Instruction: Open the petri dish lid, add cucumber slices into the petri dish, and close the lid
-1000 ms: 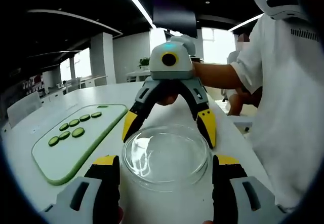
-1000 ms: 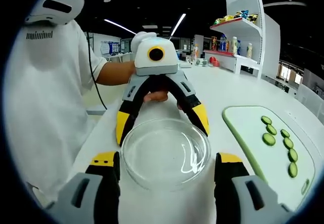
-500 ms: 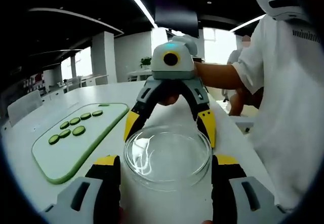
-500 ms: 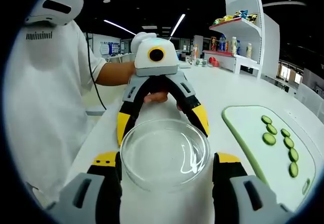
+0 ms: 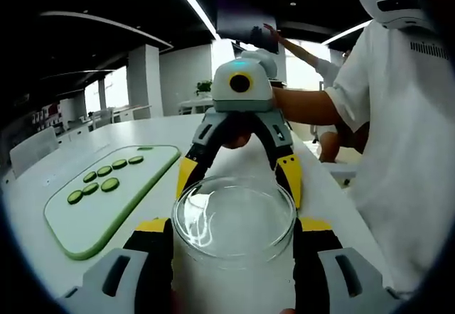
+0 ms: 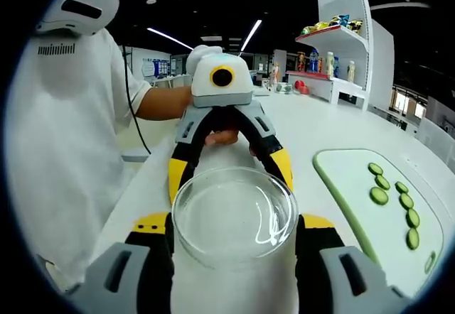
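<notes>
The clear petri dish (image 5: 234, 218) sits on the white table (image 5: 160, 133) between both grippers, the left gripper (image 5: 234, 232) and the right gripper (image 6: 233, 229) each with jaws wide apart around its sides, and farther off cucumber slices (image 5: 103, 176) lie on a green cutting board (image 5: 135, 186).

Seven cucumber slices (image 5: 109, 184), one petri dish (image 5: 234, 219), one cutting board (image 5: 85, 218).

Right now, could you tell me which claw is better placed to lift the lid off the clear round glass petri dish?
Right, though only barely. Both the right claw and the left claw stand open astride the clear round glass petri dish; the right's jaws look slightly closer to its rim.
</notes>
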Tool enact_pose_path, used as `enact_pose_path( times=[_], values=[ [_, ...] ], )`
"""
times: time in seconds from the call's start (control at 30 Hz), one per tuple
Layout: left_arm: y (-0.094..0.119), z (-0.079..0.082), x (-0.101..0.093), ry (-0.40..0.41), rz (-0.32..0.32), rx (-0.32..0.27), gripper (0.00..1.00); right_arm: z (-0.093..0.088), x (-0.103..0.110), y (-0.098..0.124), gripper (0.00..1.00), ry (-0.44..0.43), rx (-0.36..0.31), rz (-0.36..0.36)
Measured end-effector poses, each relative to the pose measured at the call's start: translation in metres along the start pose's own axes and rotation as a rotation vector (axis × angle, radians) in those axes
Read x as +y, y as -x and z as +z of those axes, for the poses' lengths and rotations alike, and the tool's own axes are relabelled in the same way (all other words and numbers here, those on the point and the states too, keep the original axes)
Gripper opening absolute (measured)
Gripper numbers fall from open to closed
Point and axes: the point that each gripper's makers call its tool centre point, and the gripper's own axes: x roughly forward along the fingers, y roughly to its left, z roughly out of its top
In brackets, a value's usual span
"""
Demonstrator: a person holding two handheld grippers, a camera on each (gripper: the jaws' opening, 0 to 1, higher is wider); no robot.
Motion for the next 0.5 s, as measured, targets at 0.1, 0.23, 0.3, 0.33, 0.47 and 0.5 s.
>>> enact_pose_path(
  times=[0.1, 0.23, 0.3, 0.33, 0.47, 0.5],
  values=[
    [-0.0002, 0.0002, 0.0002, 0.002, -0.001, 0.003, 0.68, -0.0001, -0.0002, 0.0002, 0.68, 0.0, 0.0, 0.0],
    [-0.0002, 0.0004, 0.0003, 0.003, -0.002, 0.004, 0.68, -0.0001, -0.0002, 0.0002, 0.68, -0.001, -0.001, 0.001],
    [-0.0002, 0.0004, 0.0003, 0.003, -0.001, 0.004, 0.68, -0.0001, -0.0001, 0.0002, 0.68, 0.0, -0.002, 0.002],
    [-0.0002, 0.0004, 0.0001, 0.003, -0.002, 0.005, 0.68, 0.0001, 0.0001, 0.0001, 0.68, 0.0, -0.002, 0.003],
    [-0.0005, 0.0005, -0.0001, 0.003, 0.001, 0.006, 0.68, 0.0001, 0.0001, 0.0001, 0.68, 0.004, -0.004, 0.005],
    [-0.0005, 0.0005, -0.0001, 0.003, 0.001, 0.007, 0.68, 0.0002, 0.0001, 0.0001, 0.68, 0.004, -0.004, 0.005]
  ],
)
